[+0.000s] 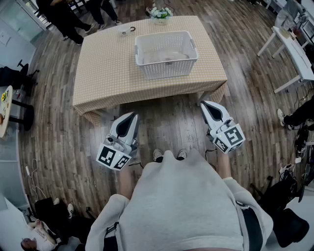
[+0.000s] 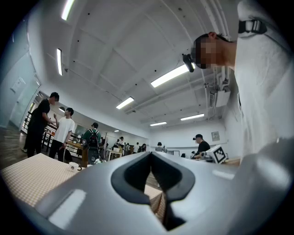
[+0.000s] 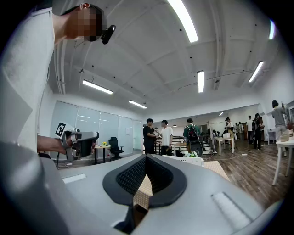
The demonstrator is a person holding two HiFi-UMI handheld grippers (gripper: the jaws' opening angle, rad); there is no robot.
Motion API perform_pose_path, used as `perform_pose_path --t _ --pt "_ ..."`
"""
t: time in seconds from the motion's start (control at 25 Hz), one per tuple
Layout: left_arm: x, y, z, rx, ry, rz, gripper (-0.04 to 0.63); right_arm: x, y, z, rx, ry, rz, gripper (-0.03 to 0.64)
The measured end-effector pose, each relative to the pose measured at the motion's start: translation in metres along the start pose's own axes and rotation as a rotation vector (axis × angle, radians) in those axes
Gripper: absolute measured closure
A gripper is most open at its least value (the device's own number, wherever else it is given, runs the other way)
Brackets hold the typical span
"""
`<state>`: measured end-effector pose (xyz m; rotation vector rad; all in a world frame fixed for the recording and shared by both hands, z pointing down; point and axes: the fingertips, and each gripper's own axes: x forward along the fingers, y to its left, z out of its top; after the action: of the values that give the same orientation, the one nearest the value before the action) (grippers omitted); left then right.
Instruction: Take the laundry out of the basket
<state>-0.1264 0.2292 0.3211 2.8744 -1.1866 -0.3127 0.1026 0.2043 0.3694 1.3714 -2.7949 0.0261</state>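
Observation:
A white slatted laundry basket stands on a table with a beige checked cloth, towards the far side. Something pale lies in its bottom, but I cannot make out what. Both grippers hang over the wooden floor, short of the table's near edge. My left gripper is shut with nothing in it, and its fingertips meet. My right gripper is also shut and empty. In the right gripper view the basket's rim shows just past the closed gripper.
A small pot of flowers and a cup sit at the table's far edge. Several people stand beyond the far left corner. A white table stands to the right, and a small black side table to the left.

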Motion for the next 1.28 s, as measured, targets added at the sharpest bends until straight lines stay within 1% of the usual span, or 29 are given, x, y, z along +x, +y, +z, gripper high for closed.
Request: perform_pose_path --t 0.4,0.68,0.96,1.28 --pt "-0.001 -0.009 0.000 -0.002 0.000 0.005 0.584 -0.008 0.002 0.001 0.007 0.009 0.007 0.620" --pt "0.004 -0.020 -0.002 -0.002 0.006 0.007 0.584 -0.018 -0.002 0.005 0.035 -0.032 0.028 0.618" --pt "0.017 -0.040 -0.012 -0.011 0.016 0.012 0.584 -0.035 -0.017 0.000 0.036 -0.027 0.028 0.618" --pt "0.036 -0.069 -0.023 0.004 0.028 0.034 0.584 -0.054 -0.038 -0.009 0.043 -0.025 0.067 0.618"
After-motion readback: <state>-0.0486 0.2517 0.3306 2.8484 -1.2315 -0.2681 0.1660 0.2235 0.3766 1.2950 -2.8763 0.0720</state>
